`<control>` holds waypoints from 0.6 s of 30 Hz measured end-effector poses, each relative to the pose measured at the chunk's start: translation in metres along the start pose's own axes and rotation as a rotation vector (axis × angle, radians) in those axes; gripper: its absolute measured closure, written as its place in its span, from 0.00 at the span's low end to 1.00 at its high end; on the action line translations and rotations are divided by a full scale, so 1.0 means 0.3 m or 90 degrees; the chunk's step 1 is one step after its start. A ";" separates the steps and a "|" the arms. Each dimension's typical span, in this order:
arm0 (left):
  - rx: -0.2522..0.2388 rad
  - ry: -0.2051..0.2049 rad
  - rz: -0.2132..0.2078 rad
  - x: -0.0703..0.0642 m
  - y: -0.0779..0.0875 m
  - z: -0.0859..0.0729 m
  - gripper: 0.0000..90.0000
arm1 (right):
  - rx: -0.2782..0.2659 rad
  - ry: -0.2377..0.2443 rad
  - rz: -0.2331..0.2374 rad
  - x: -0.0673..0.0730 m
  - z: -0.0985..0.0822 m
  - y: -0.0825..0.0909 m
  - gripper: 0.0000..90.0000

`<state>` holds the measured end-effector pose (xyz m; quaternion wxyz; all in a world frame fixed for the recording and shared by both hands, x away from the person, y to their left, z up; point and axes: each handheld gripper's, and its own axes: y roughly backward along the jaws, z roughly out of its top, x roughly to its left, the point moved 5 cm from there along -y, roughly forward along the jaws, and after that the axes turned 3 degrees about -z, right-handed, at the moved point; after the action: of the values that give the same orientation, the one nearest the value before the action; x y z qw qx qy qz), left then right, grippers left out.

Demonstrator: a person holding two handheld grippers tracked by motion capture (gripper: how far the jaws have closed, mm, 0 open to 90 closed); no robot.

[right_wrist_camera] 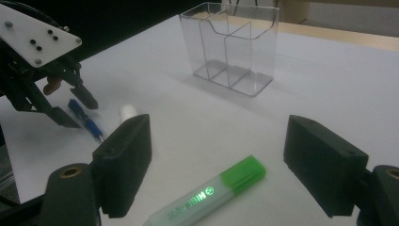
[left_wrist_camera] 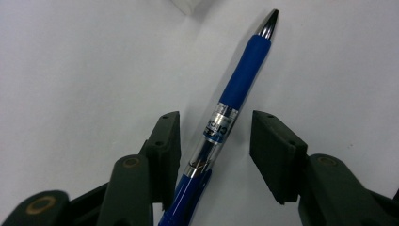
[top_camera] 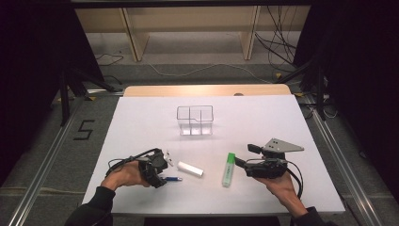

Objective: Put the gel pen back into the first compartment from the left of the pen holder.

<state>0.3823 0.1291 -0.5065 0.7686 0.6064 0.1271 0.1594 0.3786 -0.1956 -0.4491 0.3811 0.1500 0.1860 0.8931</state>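
L gripper [left_wrist_camera: 214, 141]: matte black jaws narrowed round the pen [left_wrist_camera: 230, 108], not touching; glossy blue barrel, rubbery grip, chrome tip, flat on white table [left_wrist_camera: 70, 61]. R gripper [right_wrist_camera: 216, 165]: jaws wide, over green highlighter [right_wrist_camera: 211, 193].

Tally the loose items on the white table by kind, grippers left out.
Pens: 1, blue pen
Highlighters: 1, green highlighter
White tubes: 1, white cylinder
Organisers: 1, clear organiser
Total: 4

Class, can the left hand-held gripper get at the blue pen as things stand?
Probably yes. The left hand-held gripper already straddles the pen, which lies flat on the table between its jaws. The pads do not yet press it, and nothing blocks them.
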 end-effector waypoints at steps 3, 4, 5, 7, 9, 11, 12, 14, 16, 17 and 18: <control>0.018 -0.015 -0.004 0.005 -0.003 0.000 0.62 | 0.001 0.000 0.001 0.000 -0.001 0.001 0.28; 0.013 -0.007 -0.004 0.002 -0.008 0.002 0.62 | 0.002 -0.001 0.000 0.001 -0.001 0.001 0.28; 0.021 -0.012 -0.003 0.002 -0.008 0.001 0.63 | 0.001 -0.001 0.000 0.001 0.000 0.002 0.28; 0.024 -0.013 -0.008 0.002 -0.011 0.001 0.67 | 0.000 0.000 0.001 0.000 0.001 0.002 0.28; 0.028 -0.014 -0.010 0.006 -0.010 0.001 0.68 | 0.002 -0.003 0.001 0.000 0.000 0.001 0.28; 0.030 -0.014 -0.014 0.007 -0.010 0.001 0.69 | 0.001 -0.002 0.001 -0.001 0.000 0.001 0.28; 0.030 -0.014 -0.016 0.006 -0.011 0.001 0.70 | 0.001 -0.001 0.001 -0.001 0.000 0.001 0.28; 0.034 -0.013 -0.017 0.006 -0.010 0.001 0.72 | 0.001 -0.001 0.001 0.000 0.000 0.001 0.28; 0.027 0.003 -0.020 0.004 -0.013 0.003 0.72 | 0.000 -0.001 0.001 0.000 0.000 0.001 0.28; 0.033 -0.003 -0.022 0.006 -0.011 0.002 0.73 | 0.002 -0.001 0.001 0.000 0.000 0.001 0.28; 0.031 -0.002 -0.025 0.003 -0.013 0.003 0.74 | 0.001 0.000 0.002 0.000 -0.001 0.000 0.28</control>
<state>0.3838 0.1279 -0.5100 0.7570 0.6223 0.1416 0.1401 0.3786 -0.1956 -0.4493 0.3796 0.1507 0.1866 0.8935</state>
